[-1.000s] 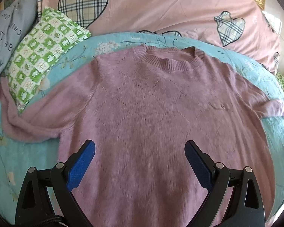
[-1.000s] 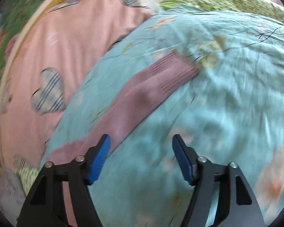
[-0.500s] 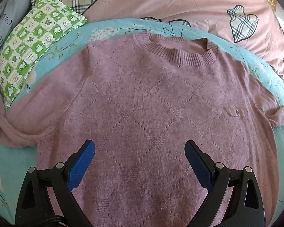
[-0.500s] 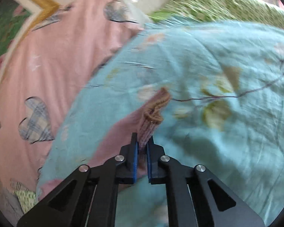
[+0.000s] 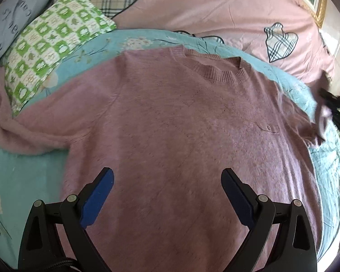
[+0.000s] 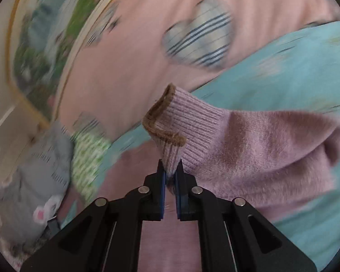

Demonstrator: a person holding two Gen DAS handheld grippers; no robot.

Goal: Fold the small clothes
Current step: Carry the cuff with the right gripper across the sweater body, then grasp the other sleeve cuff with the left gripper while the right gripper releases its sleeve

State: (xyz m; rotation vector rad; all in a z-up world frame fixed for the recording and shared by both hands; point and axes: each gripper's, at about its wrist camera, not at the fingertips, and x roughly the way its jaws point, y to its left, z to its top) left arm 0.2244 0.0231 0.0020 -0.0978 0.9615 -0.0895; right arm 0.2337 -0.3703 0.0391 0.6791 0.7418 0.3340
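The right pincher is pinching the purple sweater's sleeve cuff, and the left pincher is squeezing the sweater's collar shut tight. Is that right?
Not quite. The left gripper isn't squeezing the collar. Its jaws stand wide open above the sweater's body, holding nothing, as the left wrist view shows. The rest is right: the right gripper is shut on the sleeve cuff, seen in the right wrist view.

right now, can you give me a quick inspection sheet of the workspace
surface: teal floral bedspread, soft and wrinkled
job's things: mauve sweater spread flat, front up; sleeve cuff lifted off the bed
clutter: green checked pillow; grey cushion; pink heart quilt
grippers: left tool open above the sweater's lower body, holding nothing; right tool shut on the sleeve cuff
cables: black cord at the left tool's base
surroundings: gold picture frame
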